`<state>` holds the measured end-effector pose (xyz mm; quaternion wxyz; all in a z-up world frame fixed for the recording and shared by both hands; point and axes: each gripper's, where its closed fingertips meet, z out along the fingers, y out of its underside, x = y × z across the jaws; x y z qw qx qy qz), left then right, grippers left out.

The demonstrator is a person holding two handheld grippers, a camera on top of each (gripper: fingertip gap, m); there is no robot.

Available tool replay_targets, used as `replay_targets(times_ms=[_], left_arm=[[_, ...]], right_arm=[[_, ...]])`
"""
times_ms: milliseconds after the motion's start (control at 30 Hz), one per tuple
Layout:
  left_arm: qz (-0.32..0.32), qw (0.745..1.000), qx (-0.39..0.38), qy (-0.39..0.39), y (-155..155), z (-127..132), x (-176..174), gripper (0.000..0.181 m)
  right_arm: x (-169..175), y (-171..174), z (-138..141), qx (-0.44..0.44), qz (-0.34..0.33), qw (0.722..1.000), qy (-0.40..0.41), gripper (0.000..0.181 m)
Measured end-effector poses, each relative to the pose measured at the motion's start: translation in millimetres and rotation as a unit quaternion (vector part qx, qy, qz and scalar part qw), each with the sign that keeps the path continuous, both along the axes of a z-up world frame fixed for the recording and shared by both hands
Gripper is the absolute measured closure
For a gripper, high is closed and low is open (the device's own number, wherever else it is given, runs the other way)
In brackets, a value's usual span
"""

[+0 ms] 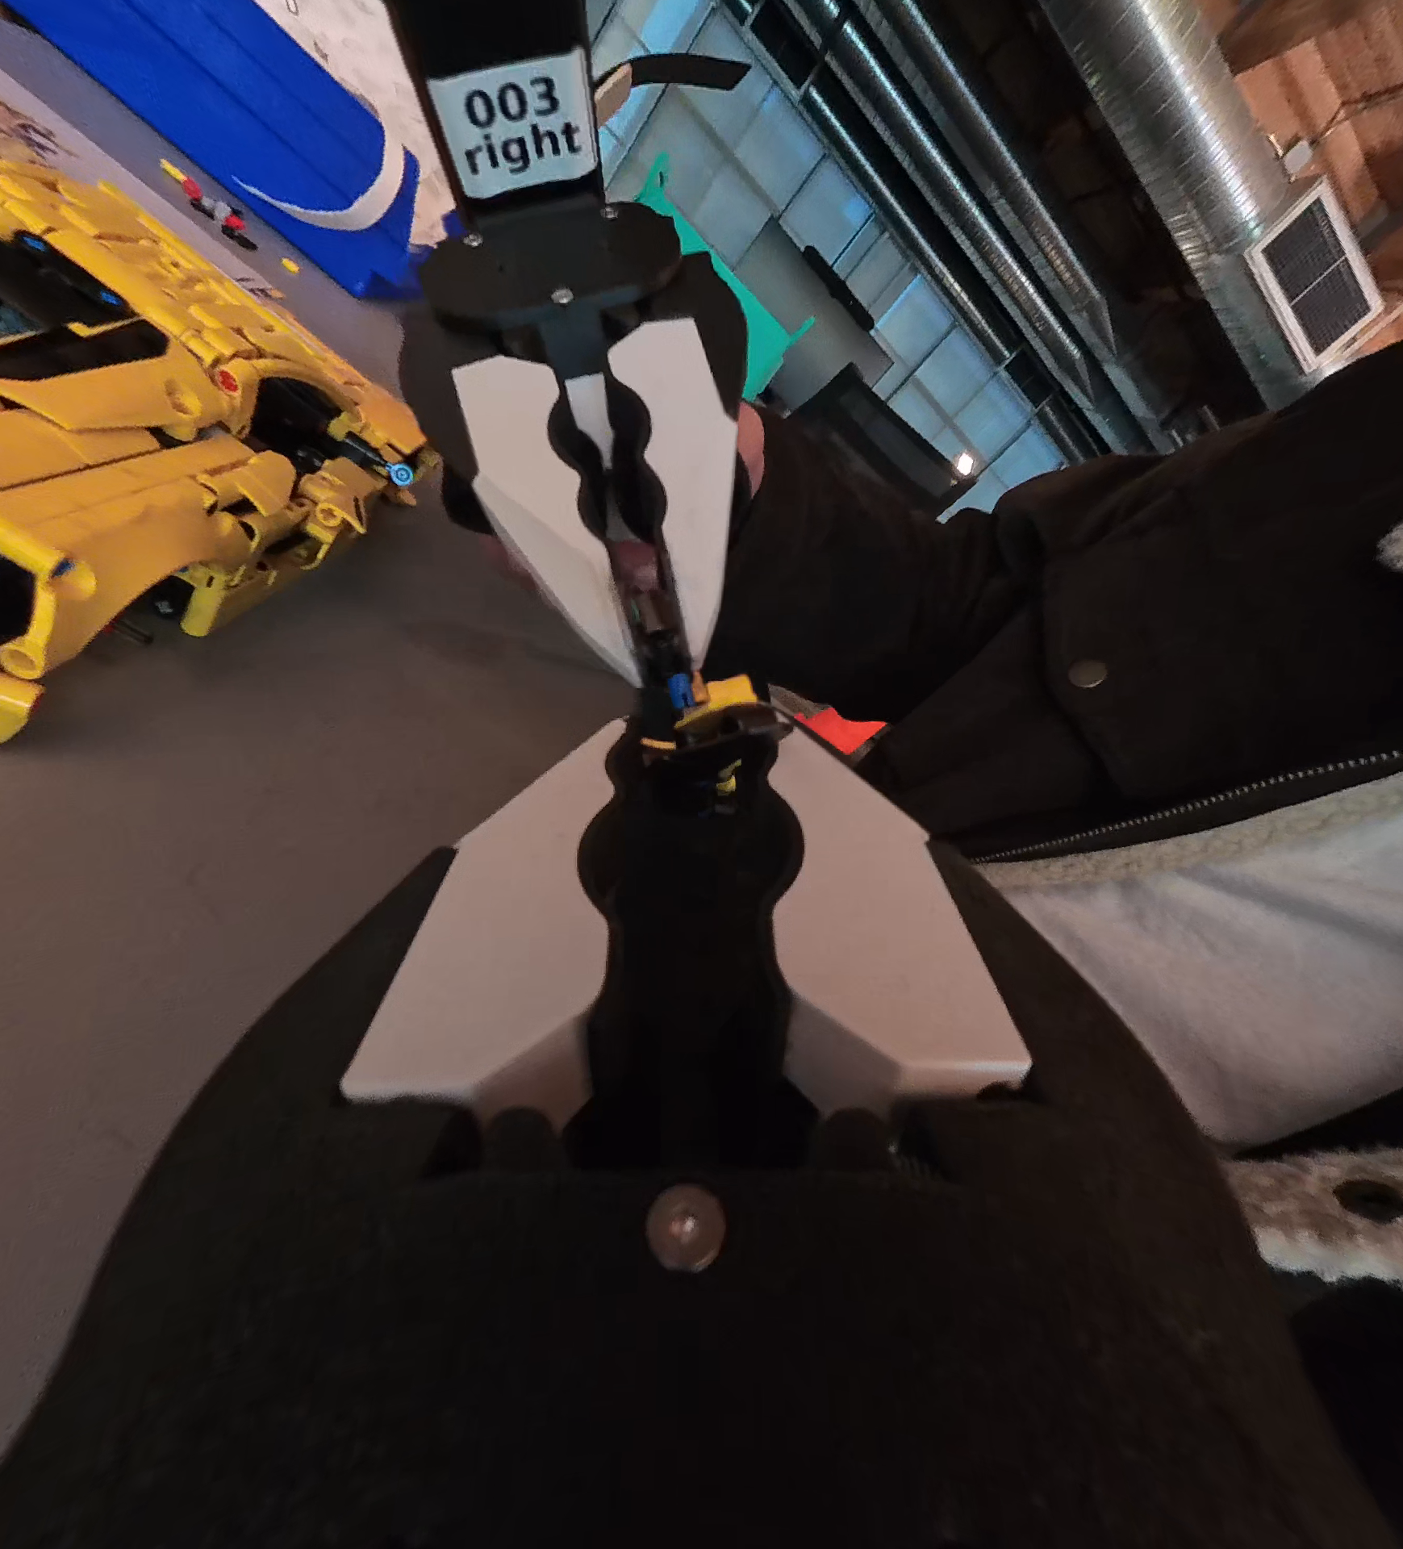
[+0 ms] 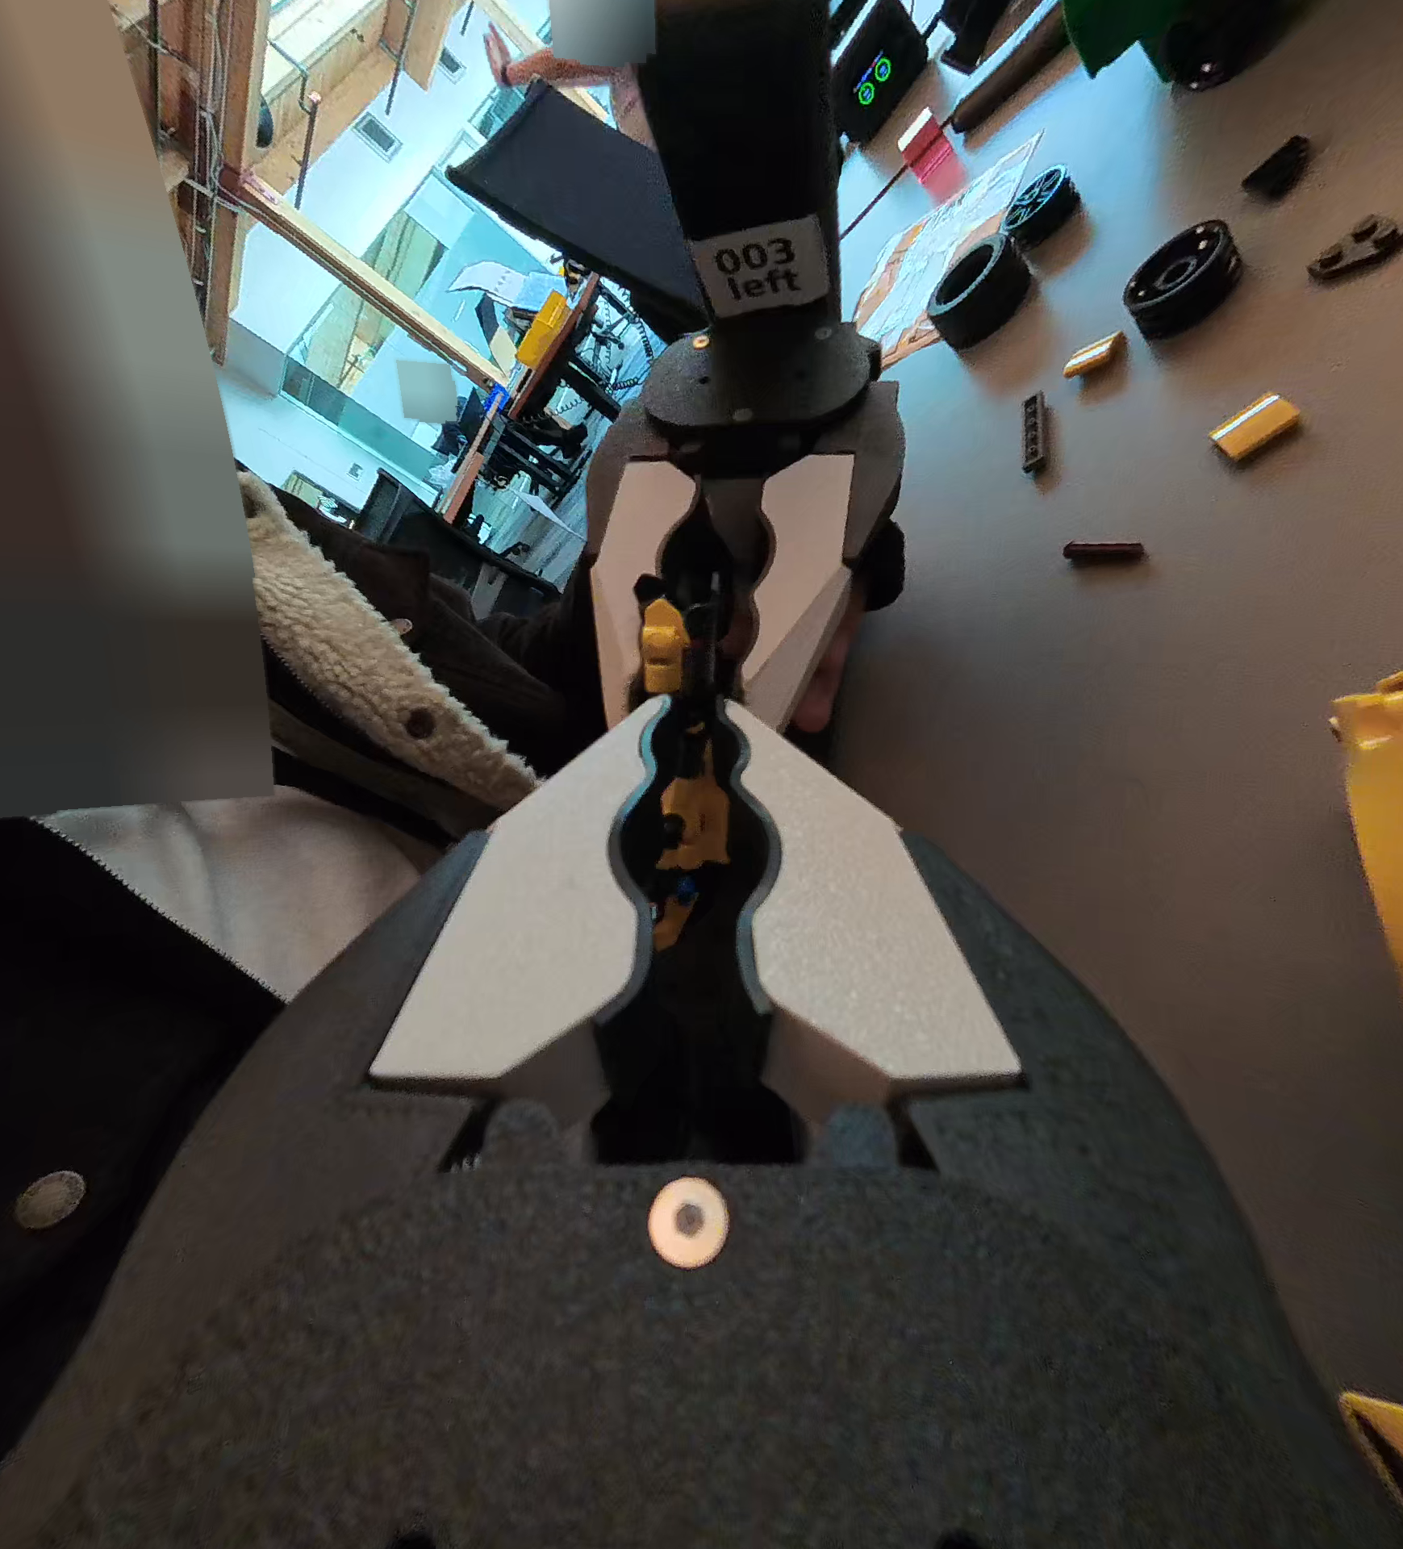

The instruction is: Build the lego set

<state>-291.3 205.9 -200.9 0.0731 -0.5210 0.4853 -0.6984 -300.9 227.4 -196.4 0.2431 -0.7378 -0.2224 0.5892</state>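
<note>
I hold both tools tip to tip above the table (image 1: 178, 880). My left tool (image 1: 693, 738) and right tool (image 2: 693, 712) are each clamped on the small yellow-and-black lego piece (image 2: 693, 817), steadying it for joining. The yellow car (image 1: 111, 436) waits nearby.
</note>
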Motion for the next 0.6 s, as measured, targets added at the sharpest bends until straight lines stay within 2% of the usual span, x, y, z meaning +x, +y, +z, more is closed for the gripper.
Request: replay_targets(times_ms=[200, 400, 467, 600], left_arm=[[0.000, 1.000, 0.000, 0.009, 0.4, -2.6, 1.3, 0.159], [-0.001, 1.000, 0.001, 0.020, 0.6, -5.7, 2.5, 0.160], [-0.005, 1.000, 0.006, 0.018, -1.2, -5.3, 2.0, 0.160], [-0.008, 1.000, 0.006, 0.007, -2.3, -2.0, 1.0, 0.160]], right_arm=[[-0.3, 0.0, -1.7, 0.009, -0.003, 1.000, -0.016, 0.174], [-0.1, 0.4, -6.6, 0.051, -0.010, 0.996, -0.070, 0.173], [-0.6, -1.6, -6.6, 0.039, -0.007, 0.997, -0.061, 0.173], [-7.4, -4.6, -5.3, -0.003, -0.008, 1.000, 0.007, 0.173]])
